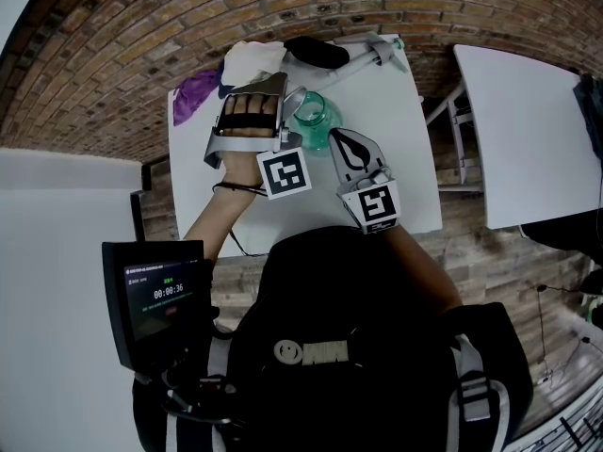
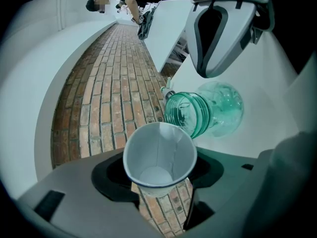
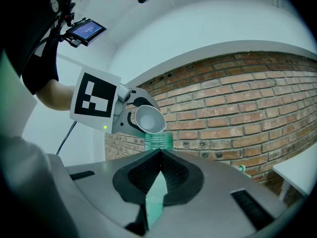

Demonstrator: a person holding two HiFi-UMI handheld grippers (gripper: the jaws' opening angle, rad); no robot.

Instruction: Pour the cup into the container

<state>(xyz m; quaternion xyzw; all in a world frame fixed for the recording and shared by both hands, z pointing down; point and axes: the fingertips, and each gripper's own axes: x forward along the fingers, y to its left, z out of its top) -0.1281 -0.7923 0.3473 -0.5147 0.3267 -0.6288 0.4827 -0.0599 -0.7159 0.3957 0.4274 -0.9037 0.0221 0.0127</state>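
A white paper cup (image 2: 158,152) is tipped over with its mouth toward the camera, and only its white bottom shows inside. My left gripper (image 2: 159,175) is shut on it. The cup (image 3: 150,119) hangs slanted just above the mouth of a green glass jar (image 3: 158,139) standing on the white table (image 1: 396,186). In the head view the jar (image 1: 314,116) sits between both grippers. My right gripper (image 3: 158,155) is shut with nothing held. Its tips are at the jar's side, and green shows through the slit behind them. I cannot tell whether they touch it.
At the table's far end lie a purple cloth (image 1: 195,94), a white cloth (image 1: 252,59), a black object (image 1: 316,52) and a white tool (image 1: 372,56). A second white table (image 1: 528,139) stands to the right. A small screen (image 1: 155,295) sits low left. The floor is brick.
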